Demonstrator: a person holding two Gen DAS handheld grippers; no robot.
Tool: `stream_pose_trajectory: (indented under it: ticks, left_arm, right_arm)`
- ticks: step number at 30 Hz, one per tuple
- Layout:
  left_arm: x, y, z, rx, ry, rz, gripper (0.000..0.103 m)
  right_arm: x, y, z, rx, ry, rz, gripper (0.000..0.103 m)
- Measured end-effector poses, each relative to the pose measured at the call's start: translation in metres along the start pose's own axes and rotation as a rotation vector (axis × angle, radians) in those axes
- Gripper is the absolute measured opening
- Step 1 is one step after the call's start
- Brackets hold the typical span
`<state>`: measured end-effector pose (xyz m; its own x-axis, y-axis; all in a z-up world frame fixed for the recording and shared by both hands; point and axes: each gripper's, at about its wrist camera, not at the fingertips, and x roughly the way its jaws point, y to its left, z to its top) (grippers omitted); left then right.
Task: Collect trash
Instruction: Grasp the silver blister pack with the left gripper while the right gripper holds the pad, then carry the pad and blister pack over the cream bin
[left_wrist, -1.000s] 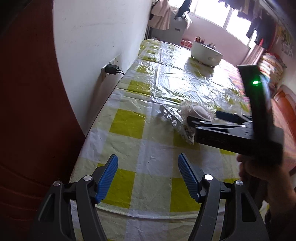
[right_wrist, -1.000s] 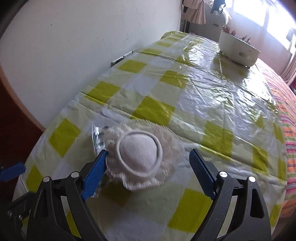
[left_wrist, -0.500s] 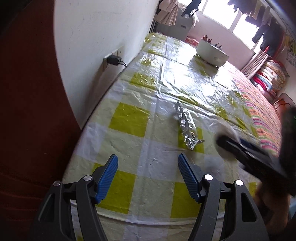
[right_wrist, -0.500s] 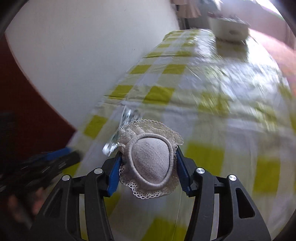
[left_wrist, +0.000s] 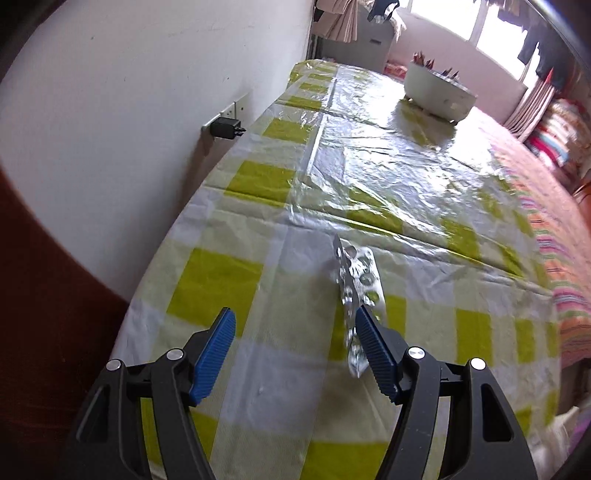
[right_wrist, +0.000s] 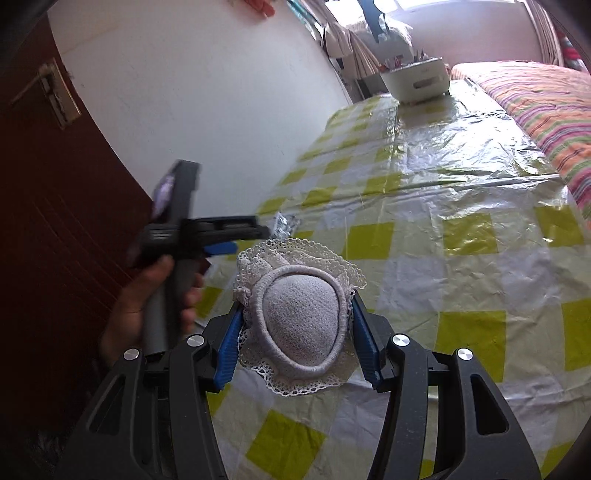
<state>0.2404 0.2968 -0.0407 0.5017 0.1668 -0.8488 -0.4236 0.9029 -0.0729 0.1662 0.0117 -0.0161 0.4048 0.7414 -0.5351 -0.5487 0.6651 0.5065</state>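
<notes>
A round white padded piece with a lace edge (right_wrist: 301, 295) is clamped between the blue pads of my right gripper (right_wrist: 295, 311), which is shut on it and holds it above the checked tablecloth (right_wrist: 461, 258). A crumpled silver blister pack (left_wrist: 356, 273) lies on the cloth. My left gripper (left_wrist: 293, 319) is open just short of it, and the pack's near end sits behind the right fingertip (left_wrist: 371, 343). In the right wrist view, a hand holds the left gripper (right_wrist: 247, 240) at the left, pointing at the blister pack (right_wrist: 284, 224).
A white pot (left_wrist: 436, 96) stands at the table's far end. A black charger (left_wrist: 225, 127) is plugged into the white wall beside the table's left edge. A dark red door (right_wrist: 55, 192) is at the left, and striped bedding (right_wrist: 535, 99) lies to the right.
My right gripper has shut on the lace-edged pad, lifted it off the cloth and left the left wrist view. My left gripper has moved forward to the blister pack, still open.
</notes>
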Motion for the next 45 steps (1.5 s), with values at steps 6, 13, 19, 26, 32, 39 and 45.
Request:
stream_pose_trajectory:
  ticks: [6, 13, 19, 26, 32, 39, 45]
  left_arm:
    - [0.012, -0.007, 0.014, -0.035, 0.034, 0.012, 0.065]
    - [0.004, -0.022, 0.02, -0.048, 0.015, -0.051, 0.065]
    - [0.019, -0.027, 0.025, -0.099, 0.067, -0.103, 0.065]
    - [0.028, -0.035, 0.03, -0.118, 0.055, -0.071, 0.065]
    - [0.036, -0.043, 0.03, -0.081, 0.067, -0.063, 0.029]
    - [0.031, -0.043, 0.024, -0.066, 0.048, -0.104, 0.006]
    - [0.013, -0.05, 0.012, -0.032, 0.035, -0.181, 0.006]
  right_arm:
    - [-0.011, 0.003, -0.001, -0.006, -0.033, 0.03, 0.052]
    - [-0.003, -0.014, -0.01, 0.029, -0.041, 0.049, 0.052]
    - [0.003, -0.016, -0.016, 0.04, -0.03, 0.065, 0.052]
    - [0.002, -0.018, -0.018, 0.053, -0.028, 0.08, 0.052]
    - [-0.003, -0.017, -0.016, 0.056, -0.043, 0.089, 0.052]
    - [-0.02, -0.025, -0.012, 0.071, -0.095, 0.066, 0.052]
    - [-0.043, -0.043, -0.008, 0.099, -0.156, 0.018, 0.052]
